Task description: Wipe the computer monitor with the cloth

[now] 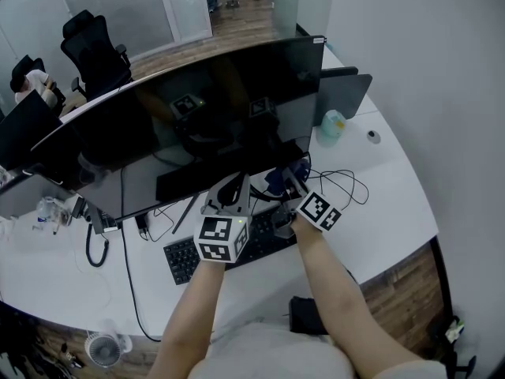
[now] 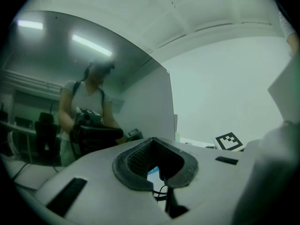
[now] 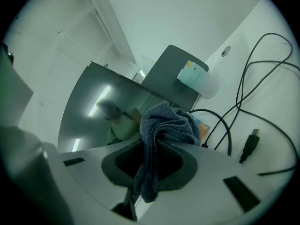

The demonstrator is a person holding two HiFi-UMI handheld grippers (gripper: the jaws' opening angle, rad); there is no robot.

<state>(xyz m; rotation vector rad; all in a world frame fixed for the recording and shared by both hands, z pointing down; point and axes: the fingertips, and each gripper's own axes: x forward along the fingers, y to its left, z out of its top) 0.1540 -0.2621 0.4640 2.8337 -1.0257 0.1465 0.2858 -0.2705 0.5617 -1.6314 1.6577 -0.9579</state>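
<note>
Right gripper [image 3: 157, 143] clamps cloth [image 3: 169, 122] near monitor [image 1: 213, 125]; left gripper [image 2: 152, 143] closed, empty; cables [image 3: 243, 93] beside

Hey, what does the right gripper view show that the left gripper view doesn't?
Only the right gripper view shows the blue cloth clamped in the jaws of the right gripper. It also shows black cables and a plug on the white desk, and a white tub by a grey panel.

Only the left gripper view shows the left gripper, jaws together on nothing, and the other gripper's marker cube.

Both show the monitor and its dark, reflective screen.
</note>
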